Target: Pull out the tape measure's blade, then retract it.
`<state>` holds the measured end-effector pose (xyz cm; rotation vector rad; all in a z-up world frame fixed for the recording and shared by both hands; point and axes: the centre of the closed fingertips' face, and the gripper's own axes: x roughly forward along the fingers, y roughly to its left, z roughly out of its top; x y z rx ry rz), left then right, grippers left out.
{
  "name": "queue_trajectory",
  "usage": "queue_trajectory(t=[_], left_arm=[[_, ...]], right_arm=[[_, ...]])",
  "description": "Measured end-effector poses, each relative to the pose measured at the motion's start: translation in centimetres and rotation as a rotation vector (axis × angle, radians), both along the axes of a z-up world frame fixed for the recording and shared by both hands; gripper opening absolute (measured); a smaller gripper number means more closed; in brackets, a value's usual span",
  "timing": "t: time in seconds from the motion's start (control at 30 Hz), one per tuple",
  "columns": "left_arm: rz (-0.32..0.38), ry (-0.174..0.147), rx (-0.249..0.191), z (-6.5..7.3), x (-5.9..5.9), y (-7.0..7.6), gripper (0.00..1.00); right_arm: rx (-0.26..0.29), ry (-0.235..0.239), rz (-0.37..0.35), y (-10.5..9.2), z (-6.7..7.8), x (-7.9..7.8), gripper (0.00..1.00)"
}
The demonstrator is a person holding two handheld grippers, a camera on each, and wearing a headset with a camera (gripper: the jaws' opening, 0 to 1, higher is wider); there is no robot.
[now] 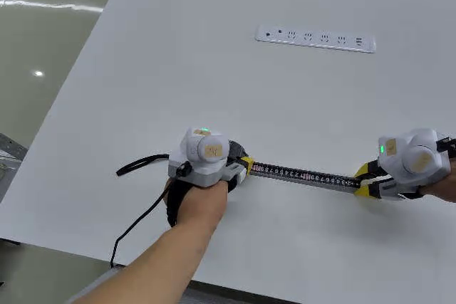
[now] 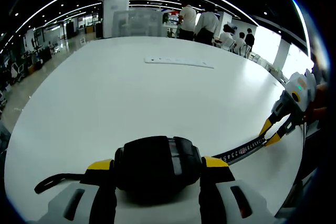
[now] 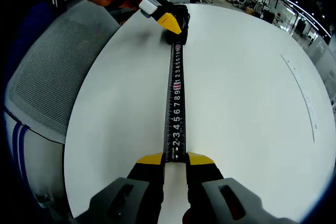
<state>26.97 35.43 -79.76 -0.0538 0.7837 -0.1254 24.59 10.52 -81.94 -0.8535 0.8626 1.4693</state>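
The counter (image 1: 214, 69) and power strip (image 1: 315, 38) are plain white. The tape measure (image 2: 157, 169) is black; its blade (image 3: 176, 108) is dark with white numerals and one red mark. The left gripper (image 1: 242, 165) and right gripper (image 1: 367, 179) are white, with black, yellow-tipped jaws.

White table (image 1: 178, 69): black tape measure case (image 1: 236, 152) clamped in left gripper (image 1: 241, 169); dark numbered blade (image 1: 303, 175) pinched by right gripper (image 1: 365, 179); white power strip (image 1: 315, 38) beyond.
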Motion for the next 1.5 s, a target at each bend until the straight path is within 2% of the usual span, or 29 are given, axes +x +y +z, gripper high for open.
queue_trajectory(t=[0.37,0.97,1.33,1.5], left_arm=[[-0.012,-0.016,-0.014,0.1,0.0,0.0,0.6],[-0.021,-0.024,-0.034,0.1,-0.2,0.0,0.59],[-0.028,-0.023,-0.043,0.1,-0.2,0.0,0.59],[-0.027,-0.022,-0.049,0.1,-0.2,0.1,0.59]], right_arm=[[0.01,0.004,0.009,1.1,0.0,0.1,0.12],[0.032,0.027,0.004,3.3,-0.1,0.3,0.12],[0.07,0.039,0.01,6.5,0.1,0.0,0.12],[0.08,0.041,0.017,7.2,-0.2,0.2,0.12]])
